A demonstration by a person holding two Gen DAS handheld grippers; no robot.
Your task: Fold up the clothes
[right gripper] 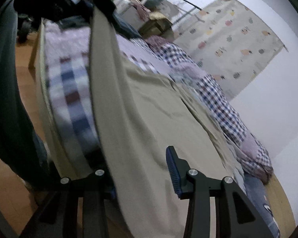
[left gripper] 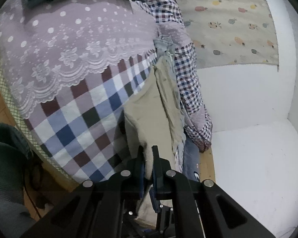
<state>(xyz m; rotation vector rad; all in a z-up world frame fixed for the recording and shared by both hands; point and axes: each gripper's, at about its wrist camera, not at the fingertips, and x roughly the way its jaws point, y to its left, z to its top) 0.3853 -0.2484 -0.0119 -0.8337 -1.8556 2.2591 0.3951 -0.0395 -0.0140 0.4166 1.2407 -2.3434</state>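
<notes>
Khaki garment (left gripper: 149,115) is seen at the lower centre of the left wrist view, lifted off a bed with a checked cover (left gripper: 85,123), its far end trailing up toward a checked shirt (left gripper: 186,85) at centre right. The left gripper (left gripper: 148,152) is closed tight on an edge of the cloth, with fabric pinched between the two fingers. In the right wrist view the same cloth fills the middle of the frame as a broad slack panel, and a taut strip of it runs to the upper left, where it appears to be held up by the other tool, though blur prevents confirmation. The right gripper (right gripper: 141,162) is spread wide; cloth lies across the gap between the jaws and hides the left finger, and nothing is clamped.

The step in hand is judged to be securing a second hold. It is recommended that the right jaws be closed on a single edge, not a bunched layer, level with the left hold. The cloth is best drawn taut between both holds before being lowered flat onto the bed, clear of the checked shirt and of the jeans (right gripper: 262,196) at lower right.
</notes>
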